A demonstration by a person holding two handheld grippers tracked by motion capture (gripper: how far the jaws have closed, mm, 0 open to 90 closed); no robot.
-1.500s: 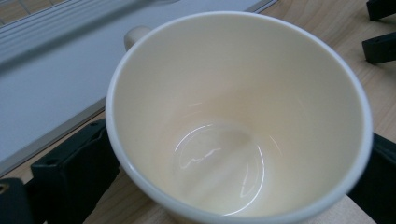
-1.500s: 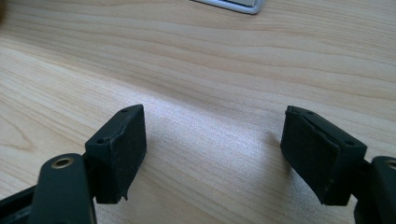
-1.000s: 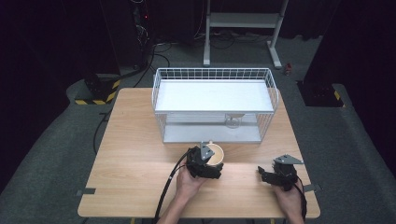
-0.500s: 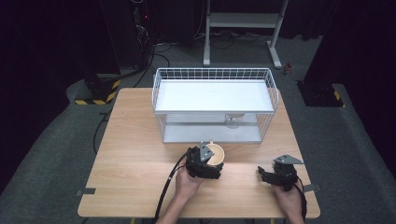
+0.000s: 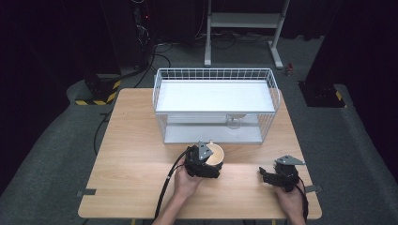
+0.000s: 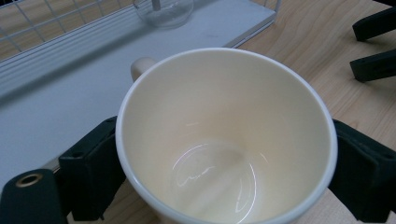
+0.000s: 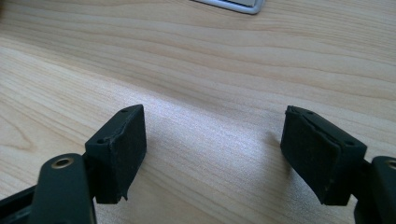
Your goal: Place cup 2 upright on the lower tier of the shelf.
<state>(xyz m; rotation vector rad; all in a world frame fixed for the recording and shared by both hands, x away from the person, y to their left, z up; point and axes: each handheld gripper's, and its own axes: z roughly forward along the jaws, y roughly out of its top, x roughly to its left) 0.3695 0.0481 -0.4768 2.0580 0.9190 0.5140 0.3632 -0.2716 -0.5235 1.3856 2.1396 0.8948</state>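
The left hand-held gripper (image 5: 206,161) has its jaws clamped on opposite sides of the cream mug (image 6: 226,135), which sits upright on the counter (image 5: 136,159) just in front of the wire rack (image 5: 216,105). In the high view the rack's open lower shelf lies at twelve o'clock from the mug, close by, and the mug's handle (image 6: 140,66) points that way too. A glass (image 5: 233,123) already stands on that shelf at about one o'clock. The right hand-held gripper (image 5: 277,177) rests at three o'clock, well apart, jaws wide and empty; the left is plainly nearer.
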